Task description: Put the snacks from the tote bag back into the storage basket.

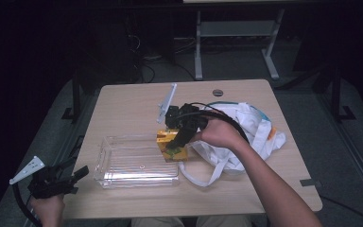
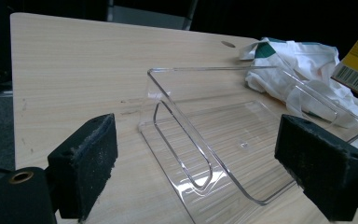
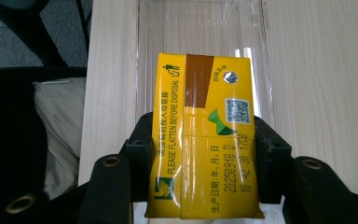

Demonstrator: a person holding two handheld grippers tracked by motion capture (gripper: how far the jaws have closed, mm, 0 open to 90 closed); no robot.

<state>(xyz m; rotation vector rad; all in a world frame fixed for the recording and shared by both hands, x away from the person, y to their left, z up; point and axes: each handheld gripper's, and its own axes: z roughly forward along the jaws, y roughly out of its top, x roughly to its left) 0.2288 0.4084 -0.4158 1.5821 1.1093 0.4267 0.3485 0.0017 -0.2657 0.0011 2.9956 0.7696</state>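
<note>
Where tongs [image 3: 204, 144] pinch, glossy boxy carton [image 3: 205, 135].

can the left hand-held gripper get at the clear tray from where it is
Probably yes: the left hand-held gripper is open, just off the clear tray at its near end, with nothing between them.

i sat at a pale wooden table [image 1: 123, 101] with rounded corners and a small round cable hole [image 1: 218, 92] near its far edge. the room around me was dark. grey floor [image 1: 227, 59] lay beyond, crossed by loose cables [image 1: 144, 61]. the white legs of another desk [image 1: 198, 47] stood farther back on it.
</note>
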